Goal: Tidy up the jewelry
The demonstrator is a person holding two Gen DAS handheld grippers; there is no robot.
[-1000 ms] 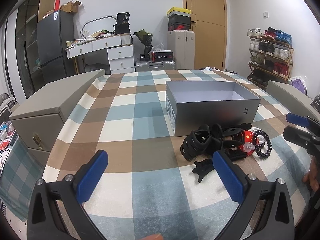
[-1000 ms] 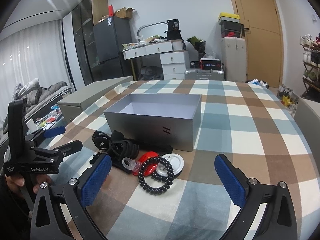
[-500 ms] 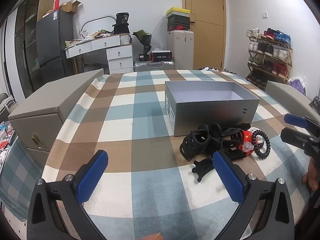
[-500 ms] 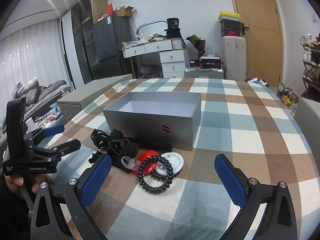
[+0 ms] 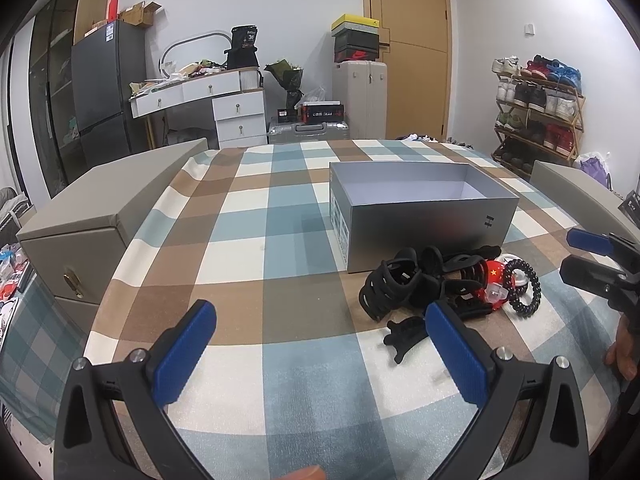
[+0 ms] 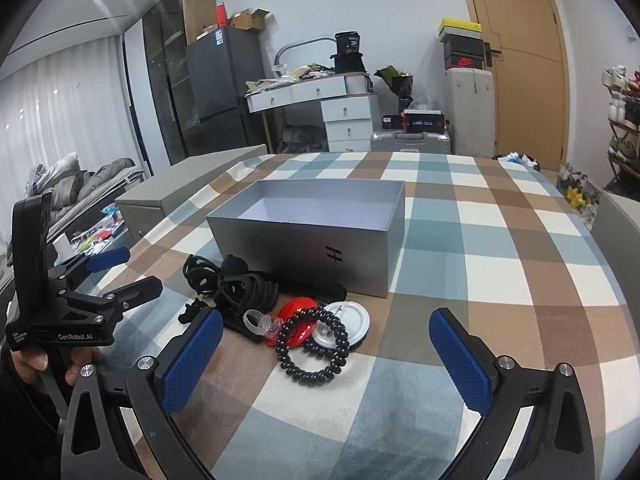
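An open grey box (image 5: 424, 208) (image 6: 312, 236) stands empty on the checked tablecloth. In front of it lies a pile: black claw hair clips (image 5: 396, 288) (image 6: 240, 288), a small black clip (image 5: 404, 334), a red badge (image 6: 298, 316), a white round badge (image 6: 344, 322), a clear clip (image 6: 260, 322) and a black spiral bracelet (image 5: 524, 292) (image 6: 310, 346). My left gripper (image 5: 320, 348) is open and empty, just left of and in front of the pile. My right gripper (image 6: 324, 360) is open and empty, just in front of the bracelet.
Grey drawer boxes sit at the table's left edge (image 5: 104, 208) and right edge (image 5: 576, 188). Behind the table are a white desk (image 5: 208, 100), a suitcase (image 5: 308, 132), a door and a shoe rack (image 5: 536, 108).
Both grippers have shifted very slightly; the pile and box have not moved. Both stay open.
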